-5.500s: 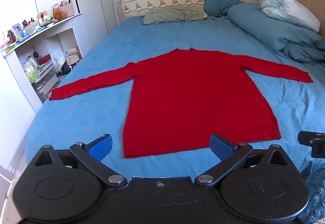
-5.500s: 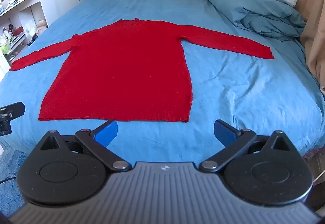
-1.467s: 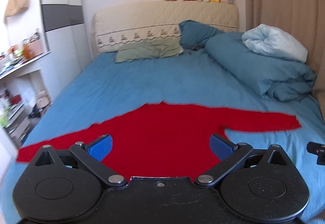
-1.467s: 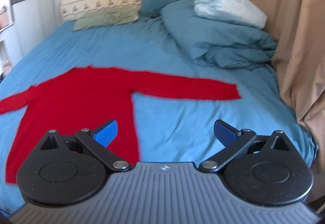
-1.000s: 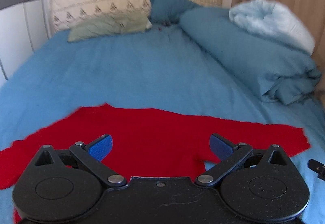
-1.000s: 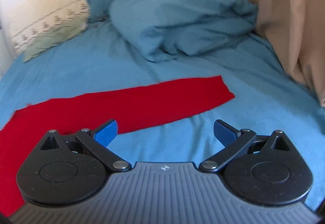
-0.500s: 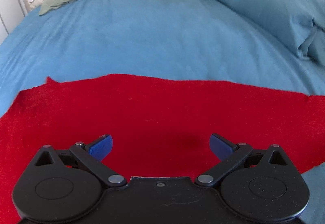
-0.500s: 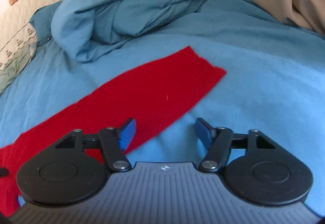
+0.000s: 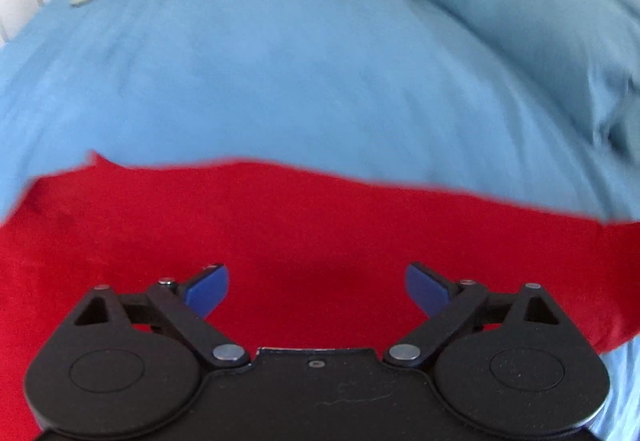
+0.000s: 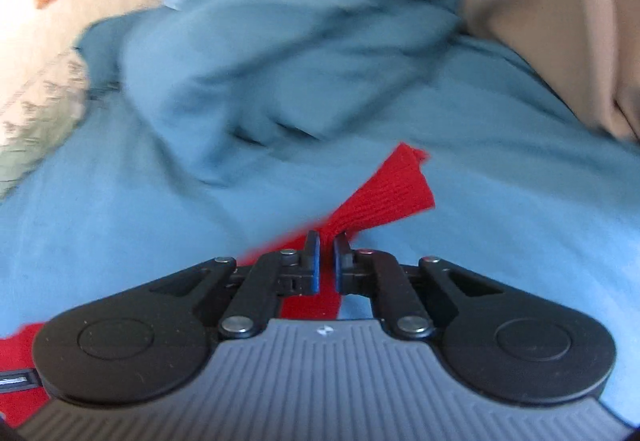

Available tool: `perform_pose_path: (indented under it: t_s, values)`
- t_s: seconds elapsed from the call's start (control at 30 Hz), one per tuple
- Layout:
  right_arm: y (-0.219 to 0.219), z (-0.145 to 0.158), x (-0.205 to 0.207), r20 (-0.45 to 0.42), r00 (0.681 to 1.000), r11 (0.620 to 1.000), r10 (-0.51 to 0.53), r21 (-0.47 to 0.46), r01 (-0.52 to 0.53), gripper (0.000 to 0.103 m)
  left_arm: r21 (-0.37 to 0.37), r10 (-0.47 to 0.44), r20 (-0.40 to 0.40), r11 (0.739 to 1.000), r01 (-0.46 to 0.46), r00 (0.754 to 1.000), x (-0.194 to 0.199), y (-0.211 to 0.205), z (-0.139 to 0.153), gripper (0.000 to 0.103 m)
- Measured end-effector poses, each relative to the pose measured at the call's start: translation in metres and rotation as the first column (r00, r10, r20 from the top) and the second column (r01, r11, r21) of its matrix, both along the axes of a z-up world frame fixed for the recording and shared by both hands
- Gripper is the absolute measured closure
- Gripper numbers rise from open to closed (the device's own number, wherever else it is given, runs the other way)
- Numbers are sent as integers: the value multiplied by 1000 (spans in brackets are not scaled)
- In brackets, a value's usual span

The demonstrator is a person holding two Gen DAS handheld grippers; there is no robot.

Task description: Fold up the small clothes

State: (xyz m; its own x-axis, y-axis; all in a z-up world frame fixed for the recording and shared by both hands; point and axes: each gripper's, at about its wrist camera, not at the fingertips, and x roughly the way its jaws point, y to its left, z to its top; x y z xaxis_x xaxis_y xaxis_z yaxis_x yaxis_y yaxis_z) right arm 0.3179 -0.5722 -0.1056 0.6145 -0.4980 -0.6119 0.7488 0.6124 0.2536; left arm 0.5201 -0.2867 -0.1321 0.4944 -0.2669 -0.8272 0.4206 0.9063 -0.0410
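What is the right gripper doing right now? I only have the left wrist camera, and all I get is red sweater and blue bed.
Observer: The right gripper has just closed its jaws on the red sweater, pinching the sleeve near its cuff end.
Operator: Is the cuff flat on the bed?
Observer: No. Past the jaws the cuff stands bunched and lifted off the blue sheet.
Operator: What is beyond it?
Observer: A heaped blue duvet, with a beige curtain to its right.
Operator: And my side?
Observer: The left gripper is open over the sweater body, gripping nothing.
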Motion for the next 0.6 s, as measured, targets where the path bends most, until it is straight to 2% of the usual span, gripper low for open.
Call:
perform_pose_path:
  t_s: [0.1, 0.17, 0.2, 0.3, 0.33, 0.43, 0.53, 0.6]
  values:
    - [41, 38, 38, 69, 988, 990, 141, -29, -139, 81, -25, 35, 29, 999, -35, 999, 11, 44, 27, 5]
    - [76, 57, 68, 110, 957, 964, 267, -42, -264, 81, -21, 64, 71, 998, -63, 995, 18, 77, 43, 5]
    - [97, 63, 85, 131, 925, 935, 356, -41, -353, 81, -9, 86, 105, 996, -85, 991, 20, 95, 50, 5]
    - [165, 65, 129, 200, 786, 806, 586, -39, -591, 81, 49, 143, 205, 987, -156, 968, 22, 152, 62, 1]
    - [193, 59, 143, 195, 735, 754, 650, -40, -656, 81, 61, 154, 223, 983, -172, 962, 21, 170, 62, 0]
    - [265, 25, 173, 159, 620, 630, 768, -13, -777, 81, 68, 186, 206, 977, -203, 961, 20, 220, 49, 0]
    - [320, -28, 187, 78, 553, 551, 829, 51, -833, 81, 48, 236, 137, 969, -244, 962, 14, 263, 28, 0]
    - [346, -58, 187, 14, 531, 528, 847, 86, -845, 81, 35, 266, 83, 962, -269, 960, 9, 283, 12, 0]
